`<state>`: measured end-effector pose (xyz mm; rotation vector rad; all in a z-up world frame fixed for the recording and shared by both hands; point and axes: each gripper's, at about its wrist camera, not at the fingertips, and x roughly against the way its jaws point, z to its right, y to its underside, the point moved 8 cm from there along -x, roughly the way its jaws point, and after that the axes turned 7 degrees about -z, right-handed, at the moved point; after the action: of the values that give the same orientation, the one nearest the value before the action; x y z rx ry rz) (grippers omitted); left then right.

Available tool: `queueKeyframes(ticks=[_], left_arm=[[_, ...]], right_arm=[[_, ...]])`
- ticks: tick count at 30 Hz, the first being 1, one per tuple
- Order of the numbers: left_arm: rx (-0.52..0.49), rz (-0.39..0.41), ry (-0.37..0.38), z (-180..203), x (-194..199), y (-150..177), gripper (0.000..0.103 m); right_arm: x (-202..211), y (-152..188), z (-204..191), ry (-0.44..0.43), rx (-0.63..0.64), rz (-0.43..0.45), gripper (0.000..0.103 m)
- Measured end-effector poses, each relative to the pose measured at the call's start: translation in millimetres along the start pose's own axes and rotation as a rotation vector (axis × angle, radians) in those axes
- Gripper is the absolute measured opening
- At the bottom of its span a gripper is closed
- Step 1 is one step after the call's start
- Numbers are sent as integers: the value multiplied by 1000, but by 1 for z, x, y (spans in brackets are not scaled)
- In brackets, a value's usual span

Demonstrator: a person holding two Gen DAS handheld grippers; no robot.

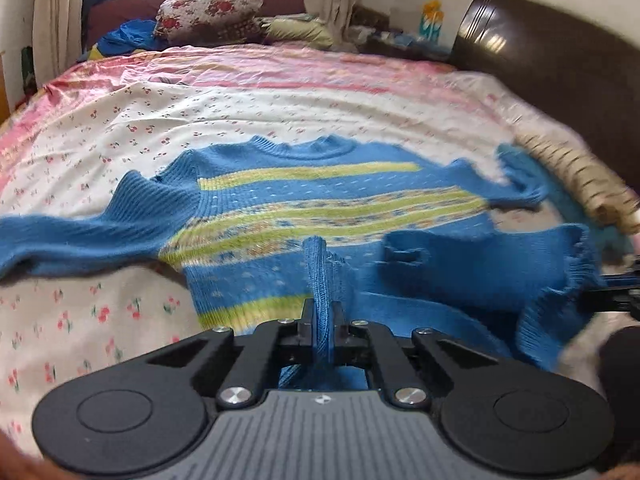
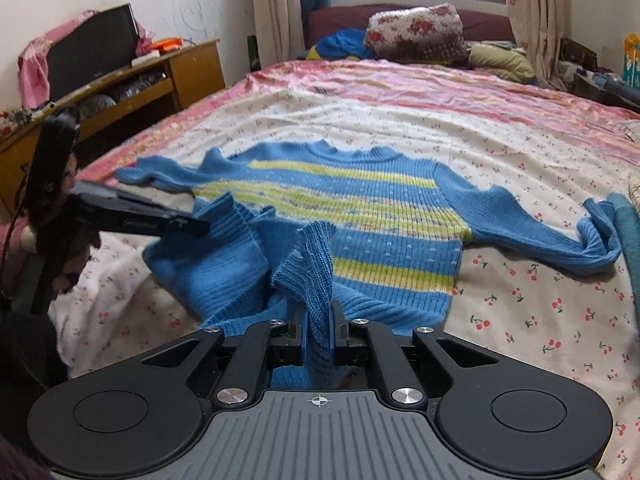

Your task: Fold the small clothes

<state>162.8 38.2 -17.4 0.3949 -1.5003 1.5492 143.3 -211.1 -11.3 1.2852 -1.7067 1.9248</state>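
A small blue knit sweater (image 1: 320, 200) with yellow-green stripes lies spread on the bed, neck pointing away and sleeves out to both sides. Its bottom hem is bunched and lifted toward me. In the left wrist view my left gripper (image 1: 322, 314) is shut on a fold of the hem. The right wrist view shows the sweater (image 2: 360, 200) again, with my right gripper (image 2: 320, 318) shut on another fold of the hem. The left gripper (image 2: 192, 226) reaches in from the left there, at the hem's ruffled corner. The right gripper (image 1: 616, 294) shows dark at the far right edge.
The bed has a white cherry-print sheet (image 2: 540, 300) and a pink cover (image 2: 400, 80) beyond. Folded quilts (image 2: 416, 28) sit at the far end. A wooden desk (image 2: 120, 88) with a black screen stands left. A dark headboard (image 1: 560, 80) and a woven beige item (image 1: 580, 176) are right.
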Motion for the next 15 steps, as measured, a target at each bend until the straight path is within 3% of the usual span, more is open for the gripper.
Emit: queueKeyframes(ticks=[3,7,15], left_arm=[[39,28,72,2,32,17,12],[60,41,99,1,67,47,12],[66,-12,40,-6,97,106,12]], right_arm=[[17,6,-2,-15,24,18,8],[37,25,-4,-27,67,8,8],[48,73,-16,29,266,-116,7]])
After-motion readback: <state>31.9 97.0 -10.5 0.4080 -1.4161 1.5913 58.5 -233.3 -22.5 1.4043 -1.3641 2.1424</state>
